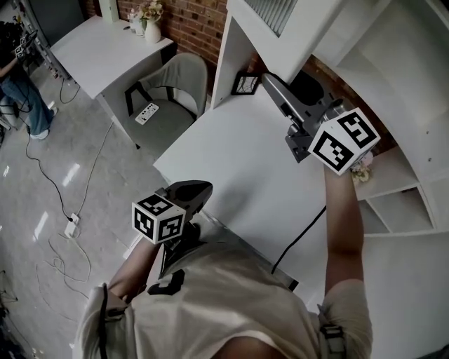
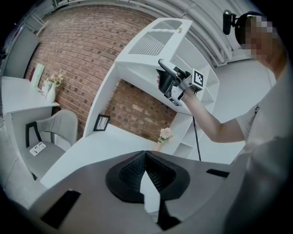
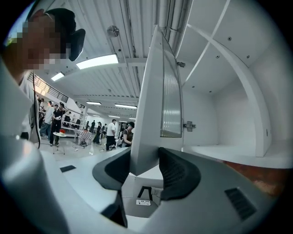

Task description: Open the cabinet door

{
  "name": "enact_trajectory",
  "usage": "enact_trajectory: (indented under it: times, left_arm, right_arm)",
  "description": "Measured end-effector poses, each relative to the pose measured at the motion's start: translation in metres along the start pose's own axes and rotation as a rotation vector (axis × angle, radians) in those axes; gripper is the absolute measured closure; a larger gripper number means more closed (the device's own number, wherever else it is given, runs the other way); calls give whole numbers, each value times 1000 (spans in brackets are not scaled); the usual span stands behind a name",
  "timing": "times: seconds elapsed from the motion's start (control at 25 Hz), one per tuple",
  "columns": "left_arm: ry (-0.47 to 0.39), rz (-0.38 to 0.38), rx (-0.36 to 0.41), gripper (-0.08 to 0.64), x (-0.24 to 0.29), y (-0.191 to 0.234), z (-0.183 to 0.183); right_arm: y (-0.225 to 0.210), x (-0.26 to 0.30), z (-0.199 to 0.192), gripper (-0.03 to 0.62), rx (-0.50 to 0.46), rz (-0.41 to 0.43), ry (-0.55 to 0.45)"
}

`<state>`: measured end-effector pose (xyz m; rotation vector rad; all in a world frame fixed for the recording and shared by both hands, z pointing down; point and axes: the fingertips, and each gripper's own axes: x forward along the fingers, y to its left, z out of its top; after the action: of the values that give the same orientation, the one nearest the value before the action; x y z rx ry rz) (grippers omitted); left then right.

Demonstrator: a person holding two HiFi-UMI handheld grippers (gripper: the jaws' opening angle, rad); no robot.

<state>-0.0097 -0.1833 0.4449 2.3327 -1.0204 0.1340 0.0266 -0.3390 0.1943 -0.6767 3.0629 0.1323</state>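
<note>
The cabinet door is made up of a white frame set with a ribbed glass insert, and it is hung on the upper cabinet above the counter. It is swung out from the cabinet's bare white interior. Its lower free corner is gripped between the fingers of the right gripper, one pressed on each face.

A large industrial hall with a mock home corner: brick wall and armchair at upper left, white cabinet at right, cables on the floor; ceiling pipes, strip lights, distant people at left.
</note>
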Motion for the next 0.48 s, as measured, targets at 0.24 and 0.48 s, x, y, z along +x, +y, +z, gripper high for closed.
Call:
enact_trajectory:
  times: [0.24,0.48]
  left_arm:
    - [-64,79,29,545,-16,11,29]
    - [-63,104,9,545,-19,21,16]
  right_arm:
    - [17,6,10,387,-11,24,-5]
    - [24,17,4,376,-24,42,-25]
